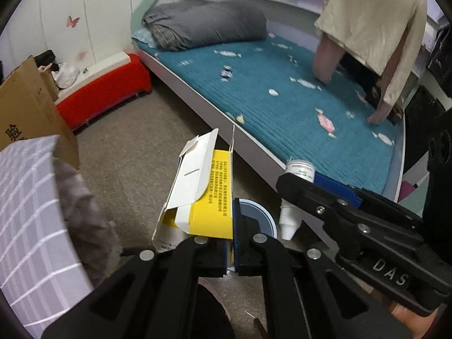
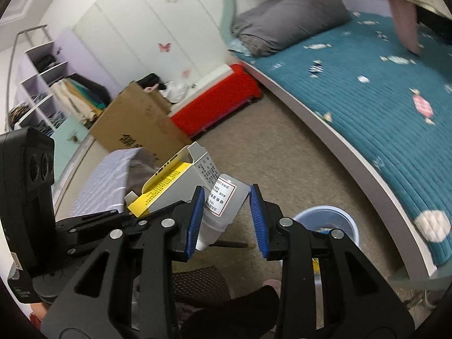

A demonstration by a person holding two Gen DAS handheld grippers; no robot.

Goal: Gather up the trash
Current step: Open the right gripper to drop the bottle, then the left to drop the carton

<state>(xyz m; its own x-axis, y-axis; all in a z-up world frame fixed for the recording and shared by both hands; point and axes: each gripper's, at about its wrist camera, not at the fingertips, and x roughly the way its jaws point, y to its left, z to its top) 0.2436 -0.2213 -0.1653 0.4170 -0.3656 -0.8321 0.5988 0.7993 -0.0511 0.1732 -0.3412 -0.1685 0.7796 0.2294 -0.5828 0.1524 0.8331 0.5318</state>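
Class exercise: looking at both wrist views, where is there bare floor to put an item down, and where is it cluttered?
Bare: the carpet between the bed edge, the red bench and the cardboard box. Crowded: the near floor by the blue bin, under the left gripper gripping the yellow carton and the right gripper around the small bottle.
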